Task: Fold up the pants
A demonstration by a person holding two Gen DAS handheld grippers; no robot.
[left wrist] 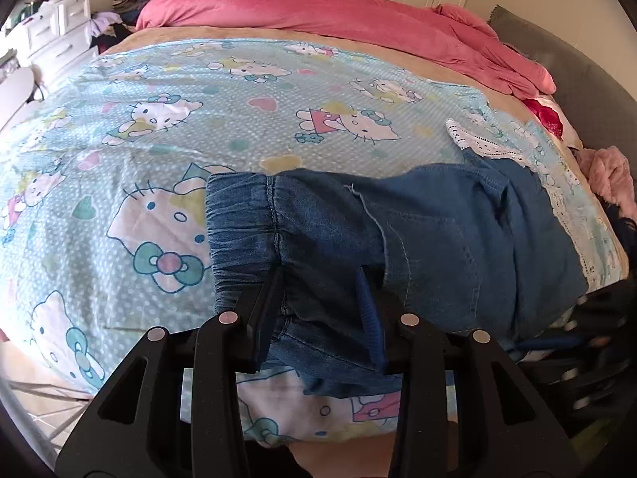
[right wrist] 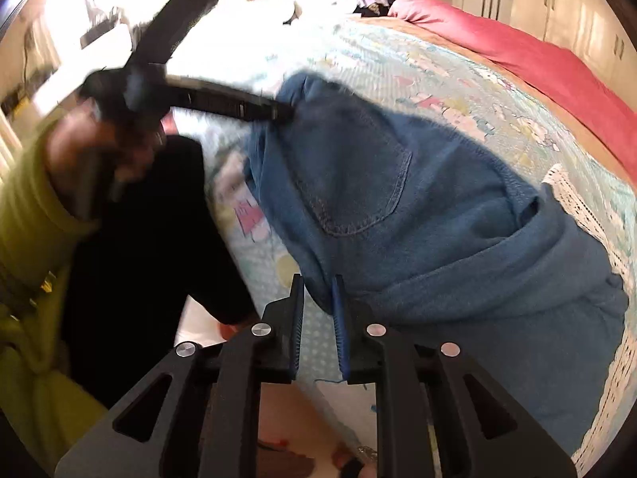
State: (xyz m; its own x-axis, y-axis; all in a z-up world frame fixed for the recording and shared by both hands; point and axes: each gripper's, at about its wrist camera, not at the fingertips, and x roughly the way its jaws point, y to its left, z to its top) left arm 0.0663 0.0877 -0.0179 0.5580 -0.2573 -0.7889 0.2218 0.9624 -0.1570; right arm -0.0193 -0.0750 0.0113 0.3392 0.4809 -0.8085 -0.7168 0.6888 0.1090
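The left gripper (left wrist: pixel 322 302) clamped the pants (left wrist: pixel 458 239) at the waistband; the right gripper (right wrist: pixel 318 318), slightly parted, straddled their fold, long axis running between both.

Blue denim pants (left wrist: pixel 438 231) on pale-blue dotted cartoon-cat sheet (left wrist: pixel 239 91), pink duvet (left wrist: pixel 358 20) behind

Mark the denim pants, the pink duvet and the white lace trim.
denim pants (left wrist: pixel 458 219): left wrist view, flat seat panel.
pink duvet (left wrist: pixel 318 12): left wrist view, middle of the heap.
white lace trim (left wrist: pixel 477 141): left wrist view, scalloped strip.
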